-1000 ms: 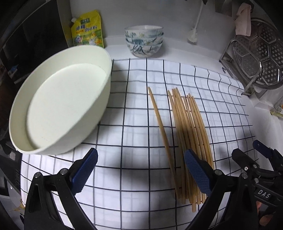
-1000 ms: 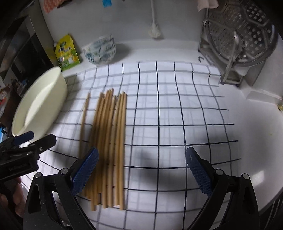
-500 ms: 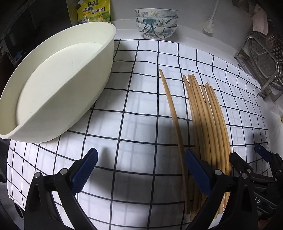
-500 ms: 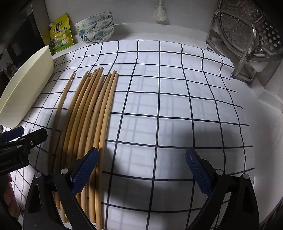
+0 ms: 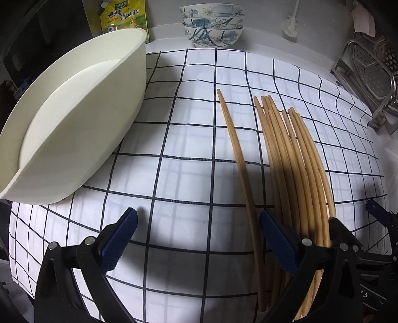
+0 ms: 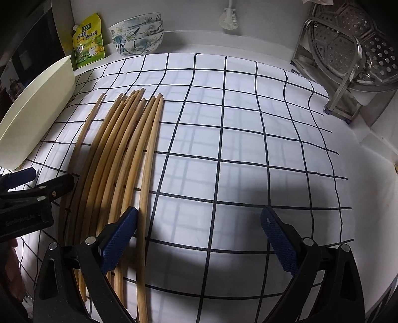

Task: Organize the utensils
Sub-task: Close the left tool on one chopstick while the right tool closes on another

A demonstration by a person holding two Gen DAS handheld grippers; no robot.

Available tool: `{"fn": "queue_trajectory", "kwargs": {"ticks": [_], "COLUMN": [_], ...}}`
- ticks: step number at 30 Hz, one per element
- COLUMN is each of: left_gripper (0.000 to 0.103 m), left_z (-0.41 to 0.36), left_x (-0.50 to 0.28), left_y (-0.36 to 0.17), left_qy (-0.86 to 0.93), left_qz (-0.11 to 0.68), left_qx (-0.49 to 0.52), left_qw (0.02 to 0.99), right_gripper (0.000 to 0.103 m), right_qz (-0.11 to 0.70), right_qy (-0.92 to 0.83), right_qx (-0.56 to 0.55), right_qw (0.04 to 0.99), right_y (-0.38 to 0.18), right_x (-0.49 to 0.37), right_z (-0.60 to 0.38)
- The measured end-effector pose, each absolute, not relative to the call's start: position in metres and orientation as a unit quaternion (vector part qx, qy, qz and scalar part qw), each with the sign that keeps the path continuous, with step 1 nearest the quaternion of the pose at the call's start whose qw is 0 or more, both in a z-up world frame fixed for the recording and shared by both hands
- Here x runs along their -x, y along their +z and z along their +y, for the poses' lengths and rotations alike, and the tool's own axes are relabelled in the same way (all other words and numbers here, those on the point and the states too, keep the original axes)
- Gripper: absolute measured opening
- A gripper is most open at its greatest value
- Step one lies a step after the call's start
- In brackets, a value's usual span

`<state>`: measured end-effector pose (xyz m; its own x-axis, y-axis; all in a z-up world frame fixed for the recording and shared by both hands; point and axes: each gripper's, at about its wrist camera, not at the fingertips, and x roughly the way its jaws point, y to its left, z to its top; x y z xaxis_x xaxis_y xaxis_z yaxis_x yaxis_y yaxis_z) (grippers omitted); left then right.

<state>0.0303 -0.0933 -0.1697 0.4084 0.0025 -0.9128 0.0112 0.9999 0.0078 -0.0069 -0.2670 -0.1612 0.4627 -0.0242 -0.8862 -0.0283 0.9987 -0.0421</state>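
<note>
Several wooden chopsticks (image 5: 293,159) lie side by side on a white checked cloth (image 5: 189,139); one single chopstick (image 5: 236,154) lies a little apart to their left. They also show in the right wrist view (image 6: 119,154). My left gripper (image 5: 197,236) is open and empty, low over the cloth; the single chopstick runs just inside its right finger (image 5: 278,238). My right gripper (image 6: 199,236) is open and empty, its left finger (image 6: 119,238) over the near ends of the bundle's right side. Each gripper shows at the edge of the other's view.
A large cream basin (image 5: 69,129) stands tilted at the left, also in the right wrist view (image 6: 37,111). Stacked flowered bowls (image 5: 211,24) and a yellow seasoning pouch (image 5: 122,17) stand at the back. A metal rack with a steamer (image 6: 348,62) stands at the right.
Both grippers have come lower and closer to the chopsticks. The chopsticks and the basin lie as before.
</note>
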Motion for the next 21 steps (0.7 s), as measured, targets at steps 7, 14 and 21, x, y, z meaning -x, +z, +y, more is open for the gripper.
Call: {"fn": "queue_trajectory", "kwargs": {"ticks": [7,14,21], "left_gripper": [0.086,0.047,0.008], "left_z": [-0.093,-0.105,-0.107], "left_x": [-0.029,-0.03,-0.033], "left_y": [-0.167,-0.161,-0.158], "left_qy": [0.001,-0.028,-0.057], "left_qz": [0.534,0.534,0.547], "left_qx": [-0.007,-0.017,-0.006], "left_qw": [0.845,0.845,0.835], "right_gripper": [0.089,0.05,0.006], "right_qz": [0.498,0.493,0.506], "right_qy": [0.005,0.037,0.06], "right_qx": [0.058,0.062,0.039], "right_qw": [0.865,0.867,0.86], "right_y": [-0.159,-0.155,-0.154], "right_x": [0.011,0.011,0.006], "right_z": [-0.26,-0.248,-0.246]}}
